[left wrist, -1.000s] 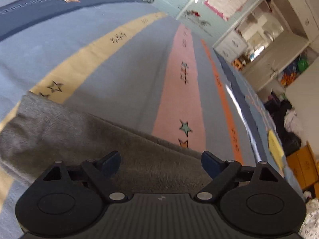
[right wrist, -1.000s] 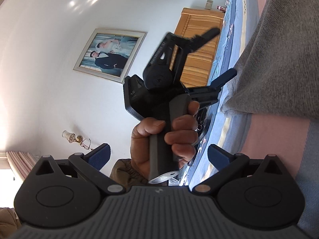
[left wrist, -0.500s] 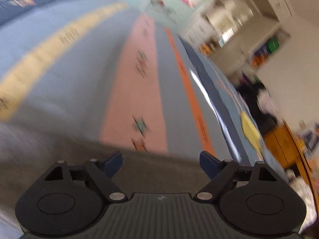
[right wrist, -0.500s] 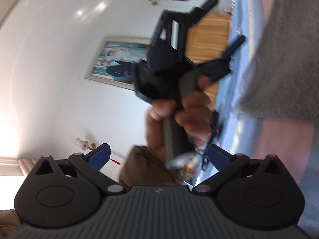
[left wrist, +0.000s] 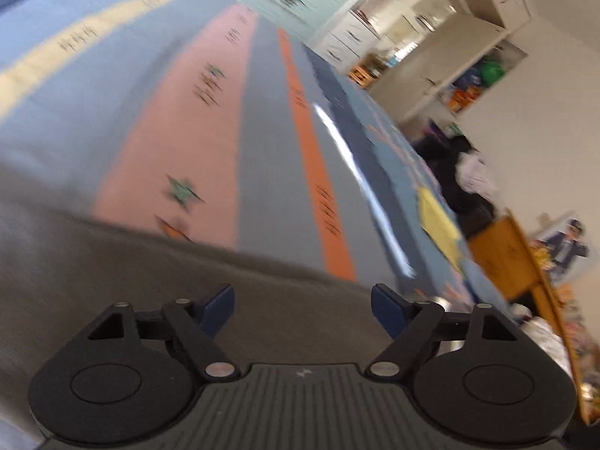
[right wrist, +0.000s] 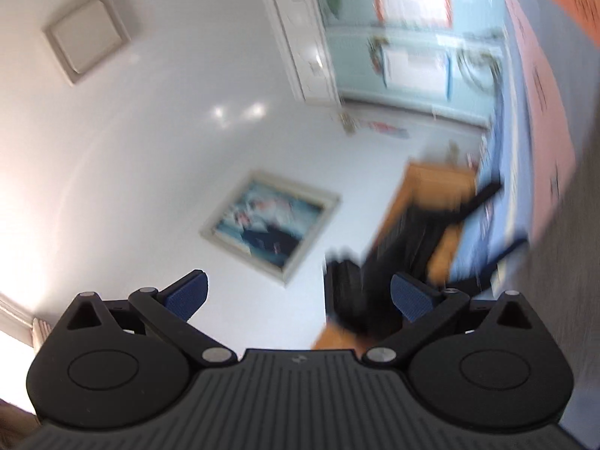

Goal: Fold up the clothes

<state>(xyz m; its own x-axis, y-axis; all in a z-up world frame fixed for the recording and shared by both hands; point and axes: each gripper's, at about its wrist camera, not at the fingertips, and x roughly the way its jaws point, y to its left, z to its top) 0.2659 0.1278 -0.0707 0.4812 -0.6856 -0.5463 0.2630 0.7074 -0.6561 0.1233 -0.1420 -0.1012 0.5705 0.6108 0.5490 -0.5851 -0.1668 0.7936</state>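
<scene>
A grey knitted garment lies flat on the striped bed cover, filling the lower left of the left wrist view. My left gripper hovers just above the garment's far edge, jaws wide and open, nothing pinched between the blue pads. In the right wrist view my right gripper points up at the wall, open and empty. The grey garment shows only as a blurred strip at the right edge. The left gripper appears there as a dark blur beside the bed.
White shelves and drawers stand beyond the bed's far side, with a dark heap of clothes and a wooden piece of furniture on the floor. A framed picture hangs on the white wall near a wooden headboard.
The left wrist view has swung right along the garment's edge. The right gripper has tilted up toward the wall, so the hand with the other gripper slid to the lower right and blurred.
</scene>
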